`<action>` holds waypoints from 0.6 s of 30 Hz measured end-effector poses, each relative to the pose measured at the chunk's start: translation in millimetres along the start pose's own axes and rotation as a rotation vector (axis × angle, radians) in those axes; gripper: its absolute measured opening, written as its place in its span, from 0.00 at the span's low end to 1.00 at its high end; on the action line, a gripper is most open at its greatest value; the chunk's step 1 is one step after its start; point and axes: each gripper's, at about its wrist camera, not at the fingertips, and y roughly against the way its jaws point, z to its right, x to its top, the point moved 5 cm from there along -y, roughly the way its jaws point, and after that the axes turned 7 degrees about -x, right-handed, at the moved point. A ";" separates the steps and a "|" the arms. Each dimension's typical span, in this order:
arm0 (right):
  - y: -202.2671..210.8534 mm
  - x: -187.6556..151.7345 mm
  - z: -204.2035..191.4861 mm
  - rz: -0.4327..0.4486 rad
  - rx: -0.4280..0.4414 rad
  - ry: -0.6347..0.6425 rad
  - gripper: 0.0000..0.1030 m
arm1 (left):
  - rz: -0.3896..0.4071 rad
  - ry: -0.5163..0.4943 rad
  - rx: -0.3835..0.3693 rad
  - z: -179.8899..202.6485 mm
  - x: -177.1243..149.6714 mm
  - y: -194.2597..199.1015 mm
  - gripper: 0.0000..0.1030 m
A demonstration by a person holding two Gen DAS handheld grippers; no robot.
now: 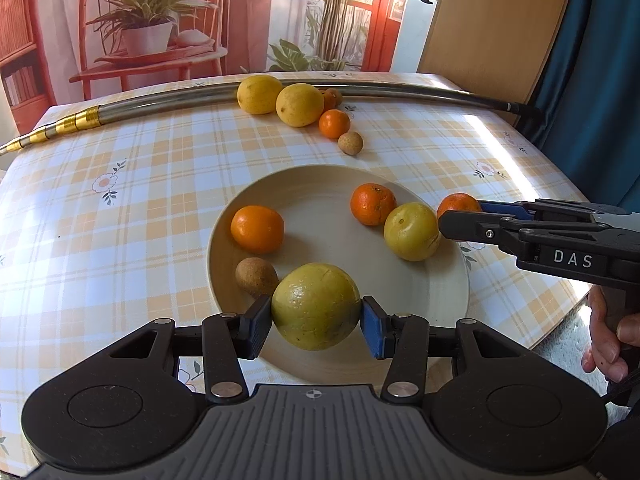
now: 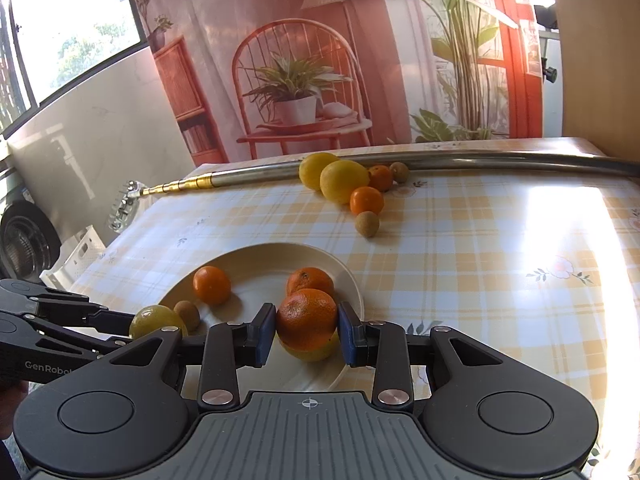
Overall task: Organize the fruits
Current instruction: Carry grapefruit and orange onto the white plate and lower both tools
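1. Left wrist view: The left gripper (image 1: 316,318) pinches a big yellow-green fruit (image 1: 315,306) by its two sides, over the near part of the cream plate (image 1: 448,296).
2. On the plate lie two oranges, a yellow plum-like fruit (image 1: 411,231) and a small brown fruit (image 1: 256,277). More fruit waits in a bunch (image 1: 298,106) at the far side of the table (image 1: 100,240), next to a metal pole (image 1: 160,104).
3. The big fruit looks round, smooth and a bit heavy. It could slip, so holding it across the widest part is best.
4. Right wrist view: The right gripper (image 2: 307,334) pinches an orange mandarin (image 2: 307,318) by its sides, over the plate's near right part.
5. The mandarin looks light and soft. I think a gentle squeeze is enough.
6. It may roll once let go, so set it down low.
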 end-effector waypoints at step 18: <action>-13.0 -17.6 -3.6 -0.081 0.025 0.026 0.29 | 0.028 -0.028 0.042 0.7 0.9 0.7 0.58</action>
